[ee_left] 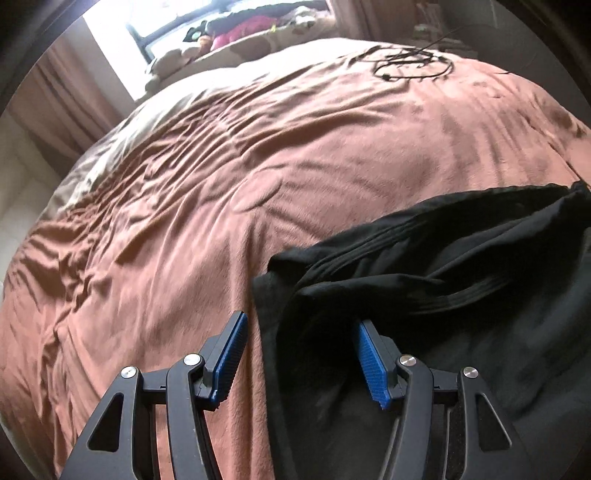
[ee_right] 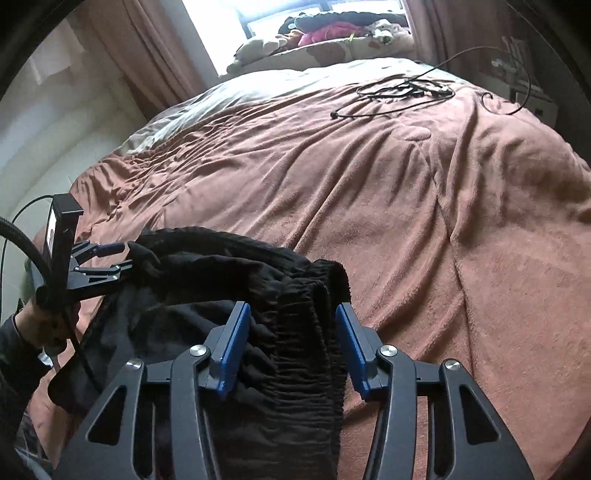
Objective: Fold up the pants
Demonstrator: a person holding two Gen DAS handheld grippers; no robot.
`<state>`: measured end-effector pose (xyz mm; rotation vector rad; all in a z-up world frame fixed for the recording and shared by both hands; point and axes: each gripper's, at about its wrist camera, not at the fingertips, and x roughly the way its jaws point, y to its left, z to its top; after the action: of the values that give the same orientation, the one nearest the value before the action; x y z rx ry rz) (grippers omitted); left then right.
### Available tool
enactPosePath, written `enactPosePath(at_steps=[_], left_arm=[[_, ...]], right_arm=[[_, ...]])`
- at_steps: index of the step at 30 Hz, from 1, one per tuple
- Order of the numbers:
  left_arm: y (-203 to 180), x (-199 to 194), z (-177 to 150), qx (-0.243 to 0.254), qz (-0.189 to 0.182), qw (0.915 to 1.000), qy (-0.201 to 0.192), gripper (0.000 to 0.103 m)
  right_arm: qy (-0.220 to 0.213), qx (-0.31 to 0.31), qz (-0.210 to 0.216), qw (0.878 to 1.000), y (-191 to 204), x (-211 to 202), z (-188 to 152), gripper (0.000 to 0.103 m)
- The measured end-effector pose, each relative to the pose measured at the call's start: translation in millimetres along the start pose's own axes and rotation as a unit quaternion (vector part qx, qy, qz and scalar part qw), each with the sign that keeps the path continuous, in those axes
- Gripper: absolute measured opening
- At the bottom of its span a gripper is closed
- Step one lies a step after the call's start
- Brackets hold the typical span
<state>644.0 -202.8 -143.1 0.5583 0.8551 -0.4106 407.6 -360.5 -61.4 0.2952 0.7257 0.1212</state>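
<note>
Black pants bunched at the near left part of a bed, on a wrinkled brown blanket. Gathered waistband pointing toward the right wrist camera, lying between the blue pads of the right gripper. Right jaws spread wide on either side of the waistband, not clamped on it; contact with the cloth hard to tell.

Left gripper likewise spread wide in its own view, with the edge of the pants passing between its fingers: left pad over bare blanket, right pad over black cloth. Nothing pinched. Seen again from the right wrist at the far left, just beside the pants' left end, jaws apart, held by a hand in a dark sleeve.

Black cable coiled on the far part of the blanket, well apart from the pants; also visible in the left view. Beyond the bed, a bright window with soft toys piled on the ledge, and brown curtains at the left side.
</note>
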Motion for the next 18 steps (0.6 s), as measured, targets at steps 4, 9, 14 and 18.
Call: enactPosePath(at_steps=[4,9,14,18], left_arm=[[-11,2,-1,0.024,0.004,0.9997,0.001,0.046],[4,-11,4,-0.014,0.005,0.9998,-0.017,0.004],[20,-20,19,-0.05,0.004,0.9984,-0.026,0.004],[26,-3,30,-0.064,0.009,0.9979,-0.008,0.004]], right_arm=[[-0.004,-0.004,-0.007,1.0,-1,-1,-1,0.022],[-0.017,0.008,0.002,1.0,-6,-8,-1,0.009],[-0.039,0.023,0.017,0.999,-9,-15,1,0.007],[-0.044,0.035,0.017,0.998,-10,-5,0,0.007]])
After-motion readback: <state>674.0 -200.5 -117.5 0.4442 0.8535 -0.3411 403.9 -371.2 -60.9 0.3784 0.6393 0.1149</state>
